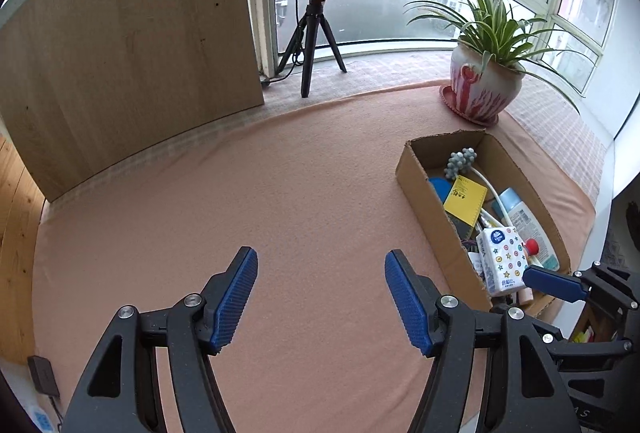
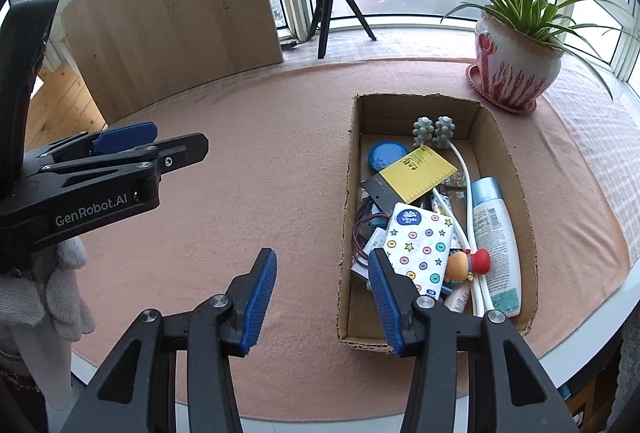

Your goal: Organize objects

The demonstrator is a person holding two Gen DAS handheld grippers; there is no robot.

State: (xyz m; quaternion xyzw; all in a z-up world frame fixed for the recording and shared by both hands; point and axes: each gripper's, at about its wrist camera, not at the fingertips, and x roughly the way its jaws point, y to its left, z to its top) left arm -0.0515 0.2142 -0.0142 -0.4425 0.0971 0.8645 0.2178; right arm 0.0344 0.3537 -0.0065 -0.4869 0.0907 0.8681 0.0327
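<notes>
Lying across the table (image 1: 248,193), a peach fleece cloth with a fuzzy nap, bare under both sets of jaws. Sitting at the right of both views, an open rectangular cardboard box (image 2: 500,137) with raw, ragged corrugated edges. Crowding inside it: a soft tissue pack (image 2: 420,245) printed with coloured buttons and stars, a glossy yellow card (image 2: 420,173), a smooth white bottle (image 2: 494,233) with a pale blue cap, a round blue lid (image 2: 386,155), a knobbly grey massager (image 2: 434,131) on a curved white handle, and a small rubbery figure with a red cap (image 2: 468,265). Gaping wide over bare cloth in the lower centre of the left wrist view, the left gripper (image 1: 320,303), ribbed blue pads gripping nothing, the box lying well off to their right. Standing moderately apart and empty in the lower centre of the right wrist view, the right gripper (image 2: 322,297), its right-hand pad overlapping the box's near left wall and the tissue pack, touching unclear. Standing at upper right, a glazed red-and-white plant pot (image 2: 516,69); leaning at upper left, a pale wooden board (image 1: 128,53).
</notes>
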